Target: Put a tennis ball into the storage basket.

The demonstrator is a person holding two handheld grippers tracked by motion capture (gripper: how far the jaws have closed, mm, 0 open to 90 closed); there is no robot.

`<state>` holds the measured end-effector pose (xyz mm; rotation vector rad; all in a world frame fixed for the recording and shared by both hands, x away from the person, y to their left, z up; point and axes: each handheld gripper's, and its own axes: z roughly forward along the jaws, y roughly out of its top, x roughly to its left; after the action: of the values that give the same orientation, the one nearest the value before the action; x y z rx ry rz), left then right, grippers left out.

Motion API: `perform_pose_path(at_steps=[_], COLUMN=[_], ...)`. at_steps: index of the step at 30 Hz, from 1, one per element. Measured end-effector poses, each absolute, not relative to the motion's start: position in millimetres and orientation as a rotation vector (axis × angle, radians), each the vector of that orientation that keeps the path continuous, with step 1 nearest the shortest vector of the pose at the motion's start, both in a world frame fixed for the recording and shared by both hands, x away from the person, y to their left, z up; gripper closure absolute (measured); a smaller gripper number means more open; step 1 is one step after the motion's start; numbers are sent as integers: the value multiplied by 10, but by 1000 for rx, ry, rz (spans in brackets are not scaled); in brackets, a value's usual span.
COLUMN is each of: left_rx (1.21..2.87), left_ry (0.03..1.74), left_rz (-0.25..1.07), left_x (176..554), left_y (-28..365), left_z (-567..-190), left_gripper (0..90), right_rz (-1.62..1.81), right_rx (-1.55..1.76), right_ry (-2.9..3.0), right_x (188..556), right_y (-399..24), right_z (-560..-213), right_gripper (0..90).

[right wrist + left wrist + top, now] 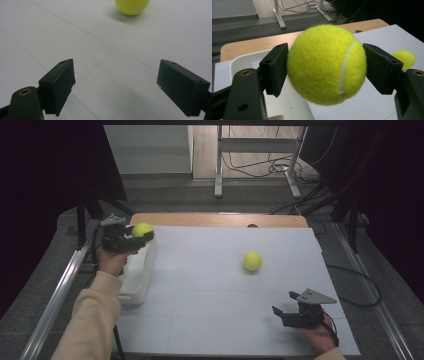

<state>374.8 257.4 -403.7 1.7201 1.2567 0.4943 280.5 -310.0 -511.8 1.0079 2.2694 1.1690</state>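
Left claw (325, 72) clamping tennis ball (327, 63) above white bin (137, 275)

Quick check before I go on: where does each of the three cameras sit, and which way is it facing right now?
High view: above the person's side, looking forward and down on the white table; both forearms, left gripper and right gripper show.
Left gripper view: rides the left gripper, whose black jaws clamp a fuzzy yellow tennis ball over the white plastic bin.
Right gripper view: looks along open jaws across the table.
Shared: all three show the second yellow tennis ball lying on the table.
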Motion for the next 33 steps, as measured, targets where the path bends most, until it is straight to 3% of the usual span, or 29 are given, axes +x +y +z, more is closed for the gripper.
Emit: perform_pose_path(at_steps=[33], left_rx=[1796], left_ry=[1394], left_rz=[549], left_x=[4069], left_y=[2747], left_z=[-4196], left_gripper=[257], right_rz=[1157], right_rx=[1010], right_ry=[2272], right_x=[2805], right_y=[-3105], right_z=[-5118], right_gripper=[154])
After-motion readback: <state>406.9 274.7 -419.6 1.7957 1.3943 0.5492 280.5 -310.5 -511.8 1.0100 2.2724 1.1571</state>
